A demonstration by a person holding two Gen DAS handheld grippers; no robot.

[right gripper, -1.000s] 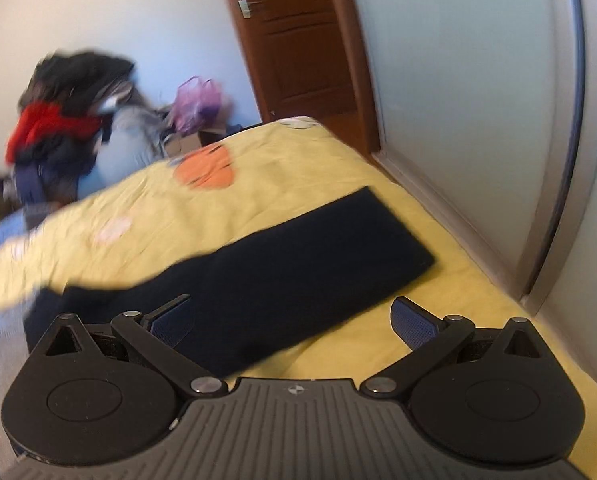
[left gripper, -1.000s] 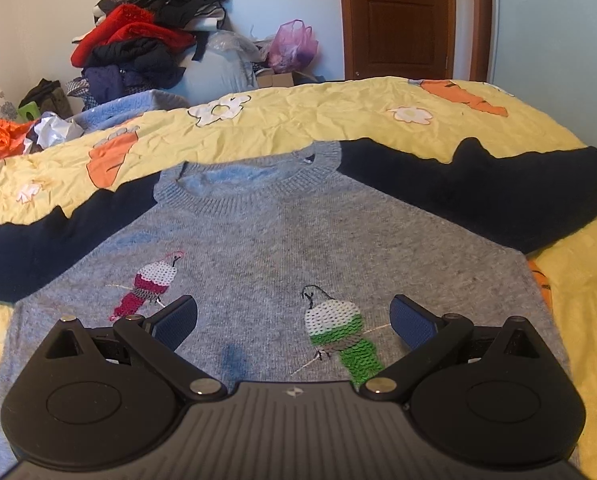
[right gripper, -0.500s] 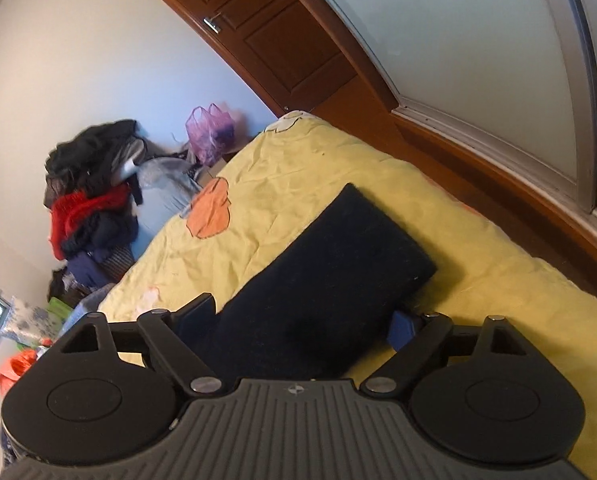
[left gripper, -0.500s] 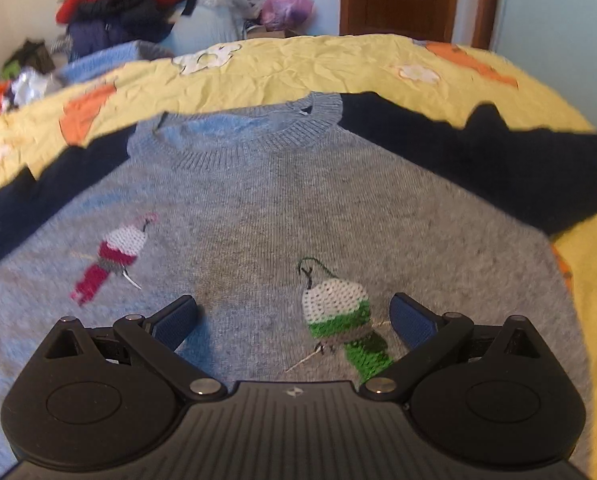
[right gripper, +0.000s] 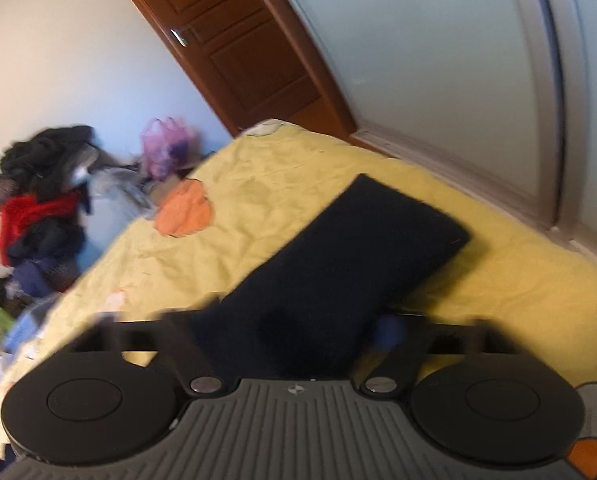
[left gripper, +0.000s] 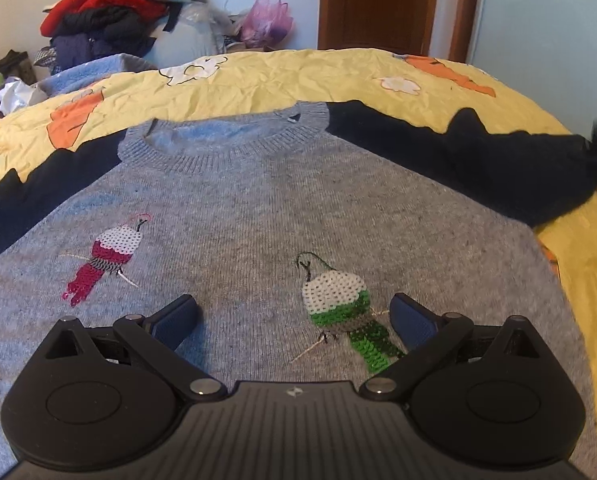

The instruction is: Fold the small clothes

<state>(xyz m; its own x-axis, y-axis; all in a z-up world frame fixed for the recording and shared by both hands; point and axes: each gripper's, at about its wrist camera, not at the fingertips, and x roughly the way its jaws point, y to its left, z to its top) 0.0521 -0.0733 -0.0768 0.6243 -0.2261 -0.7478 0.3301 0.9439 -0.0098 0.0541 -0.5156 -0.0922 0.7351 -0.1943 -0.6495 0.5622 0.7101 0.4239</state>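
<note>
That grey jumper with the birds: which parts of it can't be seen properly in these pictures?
- Hem: left wrist view, hidden behind the left tool.
- Left sleeve end: left wrist view, cut off by the edge.
- Right tool grip on the right sleeve: right wrist view, motion-blurred.

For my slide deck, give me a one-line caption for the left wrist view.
Open left gripper hovers over a grey sweater with sequined birds, spread flat on a yellow bedsheet.
</note>
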